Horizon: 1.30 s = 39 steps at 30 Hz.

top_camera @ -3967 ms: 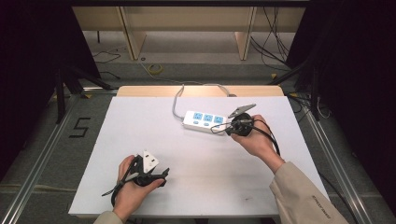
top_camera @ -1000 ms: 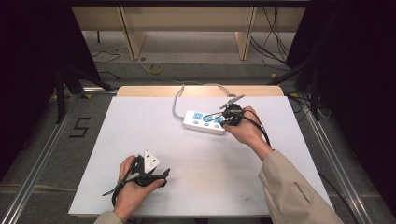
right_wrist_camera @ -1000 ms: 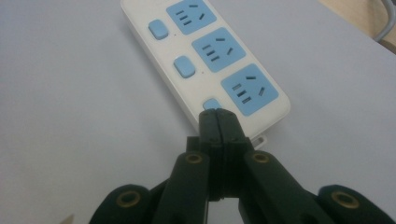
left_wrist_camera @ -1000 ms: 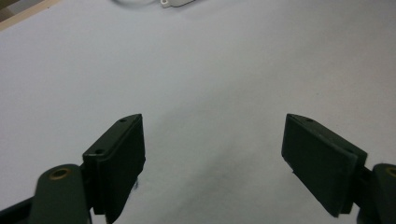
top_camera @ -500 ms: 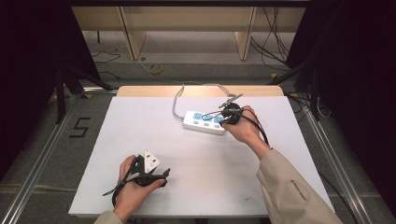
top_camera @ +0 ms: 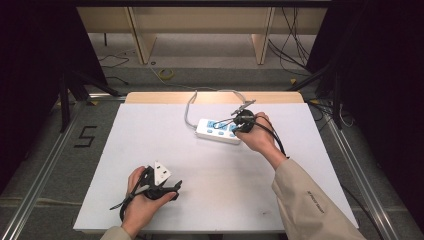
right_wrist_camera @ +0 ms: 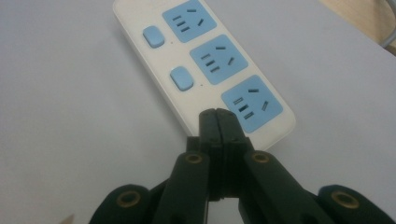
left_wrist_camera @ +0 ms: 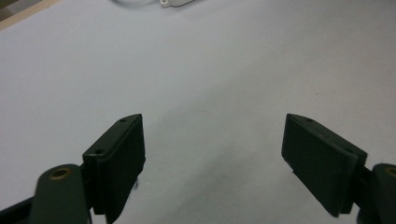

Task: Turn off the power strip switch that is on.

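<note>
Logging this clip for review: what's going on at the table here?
A person works with a gripper in each hand. The right gripper, jaws shut together with nothing between them, presses its tips at the near end of the white power strip, where a third switch would sit. The left gripper waits open above the bare white table.

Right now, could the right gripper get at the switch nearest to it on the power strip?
Probably yes. The right gripper is shut, its tips right at the near edge of the power strip. The nearest switch lies just beyond them, with nothing in between. The left gripper sits far off, open.
</note>
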### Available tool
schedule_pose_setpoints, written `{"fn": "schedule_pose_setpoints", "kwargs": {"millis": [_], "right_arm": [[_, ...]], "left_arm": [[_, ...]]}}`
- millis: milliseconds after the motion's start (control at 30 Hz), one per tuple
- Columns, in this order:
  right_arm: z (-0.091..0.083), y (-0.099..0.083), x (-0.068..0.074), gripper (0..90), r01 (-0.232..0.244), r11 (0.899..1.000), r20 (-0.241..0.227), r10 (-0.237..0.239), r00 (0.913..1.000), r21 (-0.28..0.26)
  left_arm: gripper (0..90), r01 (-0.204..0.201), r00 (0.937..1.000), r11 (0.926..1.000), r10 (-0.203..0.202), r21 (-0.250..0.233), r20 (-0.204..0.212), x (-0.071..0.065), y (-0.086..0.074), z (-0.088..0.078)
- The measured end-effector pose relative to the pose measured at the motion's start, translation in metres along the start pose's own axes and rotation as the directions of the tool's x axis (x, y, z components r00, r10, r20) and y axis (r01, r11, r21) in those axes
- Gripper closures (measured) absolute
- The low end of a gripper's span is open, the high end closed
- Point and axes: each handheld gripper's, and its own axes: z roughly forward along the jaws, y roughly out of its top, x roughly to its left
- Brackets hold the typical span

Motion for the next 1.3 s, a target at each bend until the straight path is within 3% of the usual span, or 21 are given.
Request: {"fn": "schedule_pose_setpoints", "kwargs": {"millis": [1300], "right_arm": [[0.018,0.008,-0.002,90.0,-0.021,0.999,-0.001,0.021,0.9998,0.027]], "left_arm": [[21.3,0.0,1.0,1.0,0.0,0.003,0.004,0.0,0.0,0.001]]}}
